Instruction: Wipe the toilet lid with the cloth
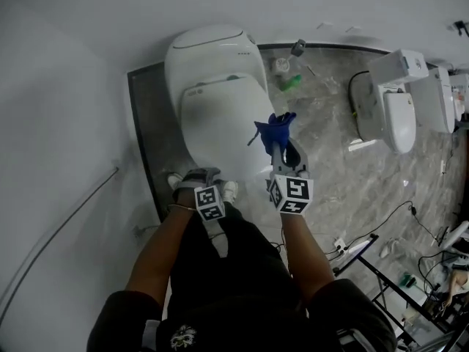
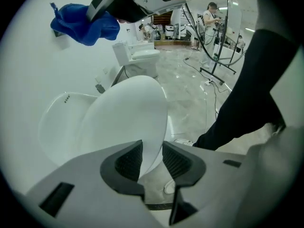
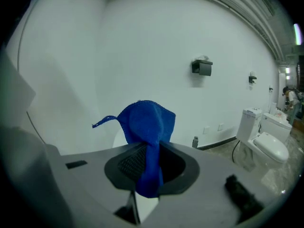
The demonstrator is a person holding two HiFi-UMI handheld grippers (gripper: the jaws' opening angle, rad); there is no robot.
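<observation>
The white toilet lid (image 1: 220, 119) lies closed on the toilet against the wall. My right gripper (image 1: 279, 144) hovers over the lid's right front, shut on a bunched blue cloth (image 1: 275, 128). In the right gripper view the cloth (image 3: 148, 122) is pinched between the pads of that gripper (image 3: 149, 163) and bulges above them. My left gripper (image 1: 196, 174) points steeply down at the toilet's front rim. In the left gripper view it (image 2: 152, 158) stands open, the lid's (image 2: 123, 113) front edge showing in the gap; contact is unclear. The cloth (image 2: 85, 25) and right gripper (image 2: 128, 6) show at the top.
My white shoes (image 1: 229, 190) stand at the toilet's foot. A green bottle (image 1: 291, 83) lies on the marble floor beside the tank. More toilets (image 1: 399, 112) stand at the right, with cables and a black stand (image 1: 366, 251) nearer me. A white wall (image 1: 66, 123) is at the left.
</observation>
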